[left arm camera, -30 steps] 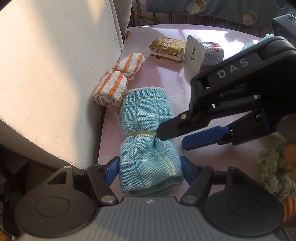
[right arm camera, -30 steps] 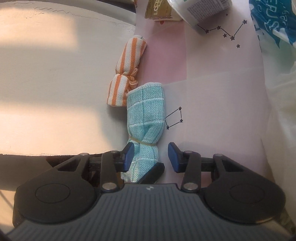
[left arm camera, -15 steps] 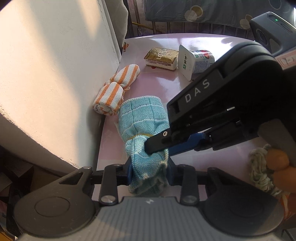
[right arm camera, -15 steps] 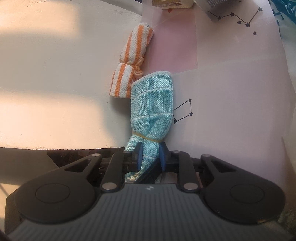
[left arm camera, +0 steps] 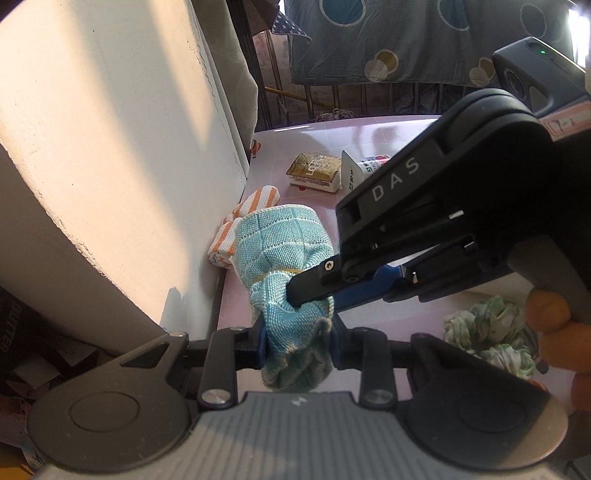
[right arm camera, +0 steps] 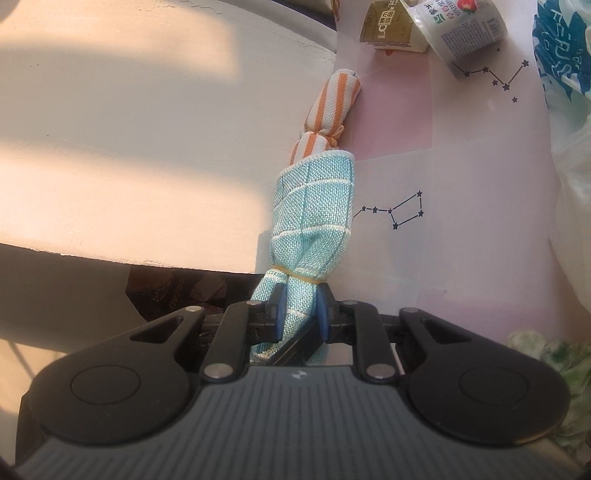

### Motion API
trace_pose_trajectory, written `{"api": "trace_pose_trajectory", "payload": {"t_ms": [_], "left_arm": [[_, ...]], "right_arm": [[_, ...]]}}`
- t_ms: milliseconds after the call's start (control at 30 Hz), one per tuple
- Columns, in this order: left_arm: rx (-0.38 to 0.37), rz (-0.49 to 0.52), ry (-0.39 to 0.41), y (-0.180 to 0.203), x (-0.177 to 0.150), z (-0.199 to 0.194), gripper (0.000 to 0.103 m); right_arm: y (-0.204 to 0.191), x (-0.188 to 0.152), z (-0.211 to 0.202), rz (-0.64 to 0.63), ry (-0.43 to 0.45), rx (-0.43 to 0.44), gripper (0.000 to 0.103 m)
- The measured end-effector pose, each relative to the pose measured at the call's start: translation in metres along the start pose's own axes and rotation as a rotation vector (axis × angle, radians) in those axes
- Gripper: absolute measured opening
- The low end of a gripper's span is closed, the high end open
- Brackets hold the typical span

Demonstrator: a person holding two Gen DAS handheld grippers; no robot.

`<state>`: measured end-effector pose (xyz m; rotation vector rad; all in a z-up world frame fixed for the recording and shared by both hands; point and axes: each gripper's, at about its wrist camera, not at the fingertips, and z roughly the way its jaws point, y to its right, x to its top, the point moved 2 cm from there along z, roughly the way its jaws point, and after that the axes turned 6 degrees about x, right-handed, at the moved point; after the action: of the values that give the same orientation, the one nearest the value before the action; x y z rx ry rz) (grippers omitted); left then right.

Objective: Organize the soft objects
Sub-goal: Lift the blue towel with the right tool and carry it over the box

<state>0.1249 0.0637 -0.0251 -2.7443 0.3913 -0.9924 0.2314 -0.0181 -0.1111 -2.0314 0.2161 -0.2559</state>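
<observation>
The rolled light-blue woven cloth bound with a yellow rubber band (left arm camera: 275, 254) is now off the pink counter (left arm camera: 317, 147), its near end pinched from two sides, where a second ago it lay flat by the counter's left edge. The left hand-held gripper (left arm camera: 297, 341) has closed on the bunched near end, squeezing the fabric. The right hand-held gripper (right arm camera: 298, 314) has clamped to a narrow gap on the same end just below the band. With both grips set and the roll raised, I judge the pickup done and the carry to its place next. The orange-and-white striped rolled cloth (right arm camera: 325, 107) remains against the white wall (right arm camera: 129, 147) at the left edge. Further back lie a brown carton (left arm camera: 314, 171) and a tipped yoghurt cup (right arm camera: 461, 27); a green-white knotted rope (left arm camera: 487, 332) sits near the right.
</observation>
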Motion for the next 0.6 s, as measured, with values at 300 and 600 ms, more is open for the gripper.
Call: {"api": "trace_pose_trajectory", "payload": {"t_ms": [300,600], "left_arm": [[0.009,0.029,0.081,0.018,0.015,-0.046,0.032],[-0.025,0.093,0.160,0.070,0.035,-0.087,0.031]], "right_arm": [[-0.026,-0.011,-0.047,-0.055,0.056,0.039,0.016],[-0.028,-0.021,-0.127,-0.076,0.161,0.052,0.016]]}}
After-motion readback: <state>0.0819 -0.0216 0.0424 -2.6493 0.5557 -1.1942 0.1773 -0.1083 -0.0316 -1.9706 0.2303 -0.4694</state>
